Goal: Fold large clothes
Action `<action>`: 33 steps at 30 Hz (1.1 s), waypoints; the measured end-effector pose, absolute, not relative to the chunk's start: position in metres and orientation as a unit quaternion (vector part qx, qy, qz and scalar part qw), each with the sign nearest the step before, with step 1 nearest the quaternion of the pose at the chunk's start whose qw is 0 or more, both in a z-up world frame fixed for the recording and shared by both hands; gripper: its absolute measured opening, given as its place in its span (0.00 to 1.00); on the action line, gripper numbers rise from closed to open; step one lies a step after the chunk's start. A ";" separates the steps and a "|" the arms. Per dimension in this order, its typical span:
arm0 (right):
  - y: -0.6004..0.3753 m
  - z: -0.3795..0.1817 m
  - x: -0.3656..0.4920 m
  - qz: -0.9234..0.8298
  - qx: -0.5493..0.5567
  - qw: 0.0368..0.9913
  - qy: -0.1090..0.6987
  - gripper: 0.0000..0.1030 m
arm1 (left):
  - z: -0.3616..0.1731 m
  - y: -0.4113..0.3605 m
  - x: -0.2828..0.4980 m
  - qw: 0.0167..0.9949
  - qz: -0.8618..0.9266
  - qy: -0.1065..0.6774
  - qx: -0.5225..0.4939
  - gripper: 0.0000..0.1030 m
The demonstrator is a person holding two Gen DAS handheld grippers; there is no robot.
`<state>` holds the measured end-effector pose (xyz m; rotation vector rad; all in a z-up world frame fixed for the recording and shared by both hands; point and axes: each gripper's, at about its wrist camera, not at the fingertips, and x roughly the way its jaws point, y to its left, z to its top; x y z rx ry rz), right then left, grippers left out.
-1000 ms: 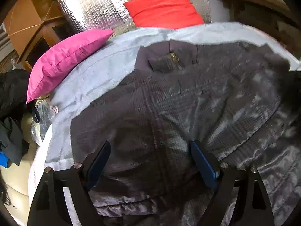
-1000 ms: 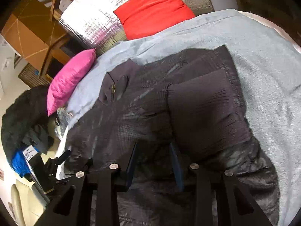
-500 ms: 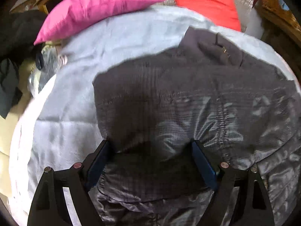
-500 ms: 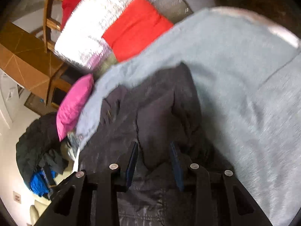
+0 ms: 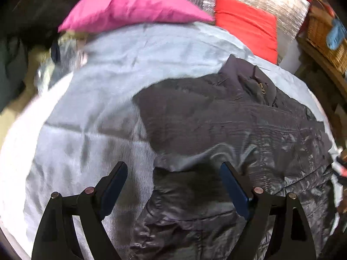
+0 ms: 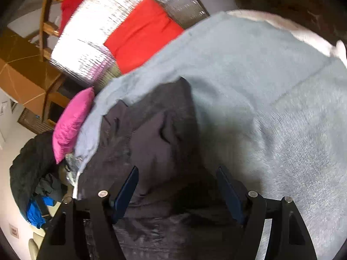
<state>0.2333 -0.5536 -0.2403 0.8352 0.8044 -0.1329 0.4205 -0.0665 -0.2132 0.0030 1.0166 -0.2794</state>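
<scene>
Both jaws wide, gripping nothing: left gripper (image 5: 173, 186), and right gripper (image 6: 176, 186) just opened, over dark quilted shiny jacket (image 5: 227, 130); next, pinch edges squarely, fold evenly across pale blue sheet (image 5: 97, 108)

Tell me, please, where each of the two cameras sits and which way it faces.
Left wrist: on the left hand-held gripper, looking down along its open fingers at the dark jacket on the grey sheet.
Right wrist: on the right hand-held gripper, whose jaws have just been opening, over the jacket's folded sleeve.
Both show the jacket, sheet, pink pillow and red cushion.
</scene>
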 end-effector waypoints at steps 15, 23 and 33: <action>-0.553 -0.276 0.269 0.036 0.448 0.812 0.372 0.77 | -0.254 -0.062 0.445 0.786 -0.231 0.562 -0.111 0.84; -0.536 -0.268 0.280 0.006 0.418 0.831 0.368 0.48 | -0.247 -0.059 0.451 0.802 -0.220 0.536 -0.147 0.49; -0.515 -0.225 0.279 -0.025 0.354 0.884 0.305 0.38 | -0.233 -0.058 0.446 0.833 -0.197 0.505 -0.113 0.38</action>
